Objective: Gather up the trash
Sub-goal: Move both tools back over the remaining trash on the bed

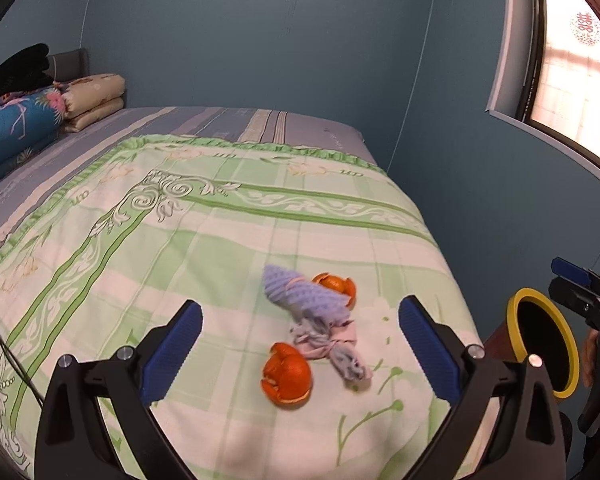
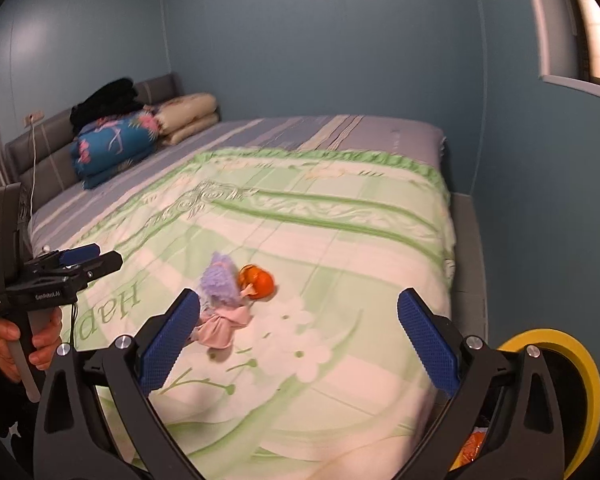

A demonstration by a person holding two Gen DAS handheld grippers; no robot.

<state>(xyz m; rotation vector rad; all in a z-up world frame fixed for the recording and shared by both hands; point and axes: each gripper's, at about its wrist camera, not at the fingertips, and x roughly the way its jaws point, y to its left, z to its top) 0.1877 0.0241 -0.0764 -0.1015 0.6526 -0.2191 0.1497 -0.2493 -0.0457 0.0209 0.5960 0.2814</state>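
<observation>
Two orange peels lie on the green bedspread: one near (image 1: 287,377), one farther (image 1: 336,285), with a crumpled lilac and pink cloth (image 1: 318,320) between them. My left gripper (image 1: 300,344) is open and empty, its jaws standing to either side of the near peel, above it. My right gripper (image 2: 298,336) is open and empty over the bed's near corner; the cloth (image 2: 220,304) and far peel (image 2: 258,277) lie ahead to its left. A yellow-rimmed bin (image 1: 544,344) stands beside the bed, with something orange inside (image 2: 474,446).
Folded quilts (image 1: 18,124) and dark clothing (image 1: 16,68) are stacked at the bed's head. Blue walls enclose the bed; a window (image 1: 580,80) is at right. A black cable (image 1: 8,356) runs over the bed's left side. The left gripper also shows in the right wrist view (image 2: 88,260).
</observation>
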